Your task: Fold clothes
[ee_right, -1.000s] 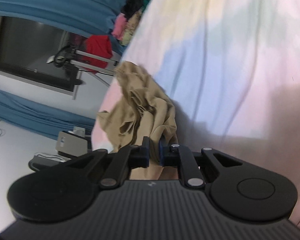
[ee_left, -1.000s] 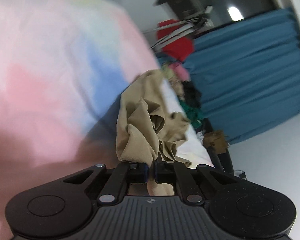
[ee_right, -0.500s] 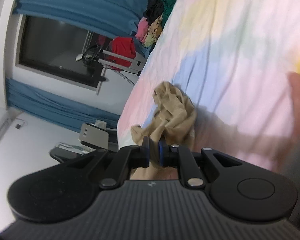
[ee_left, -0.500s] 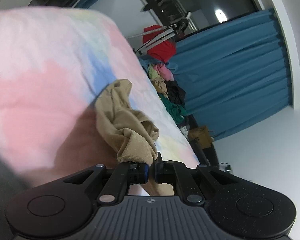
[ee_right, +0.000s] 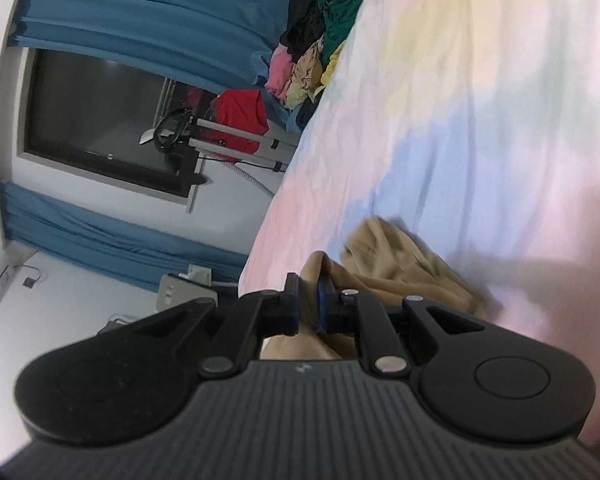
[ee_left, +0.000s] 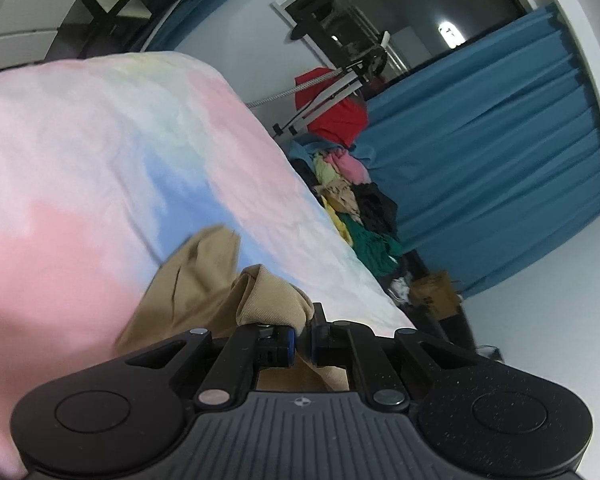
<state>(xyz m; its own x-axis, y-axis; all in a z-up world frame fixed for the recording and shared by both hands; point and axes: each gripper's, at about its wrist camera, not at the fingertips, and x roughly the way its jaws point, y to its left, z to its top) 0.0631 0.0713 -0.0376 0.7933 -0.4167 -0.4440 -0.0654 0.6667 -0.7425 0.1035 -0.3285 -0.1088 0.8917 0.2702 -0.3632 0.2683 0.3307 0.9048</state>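
Both tools have lifted: the tan garment (ee_left: 204, 280) now hangs bunched above the pastel bed (ee_left: 100, 152), left tool (ee_left: 303, 338) and right tool (ee_right: 308, 306) each clamped on its twill. Only the right view shows a grey box (ee_right: 188, 296) past the bed's edge.

Left tool (ee_left: 303, 340) pinched closed on tan cloth; right tool (ee_right: 308, 306) likewise, both angled slightly downward.

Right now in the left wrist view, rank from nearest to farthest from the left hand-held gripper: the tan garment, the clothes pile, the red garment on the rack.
1. tan garment, clamped in the left hand-held gripper.
2. clothes pile, past the bed's far edge, right.
3. red garment, on the rack behind the pile.
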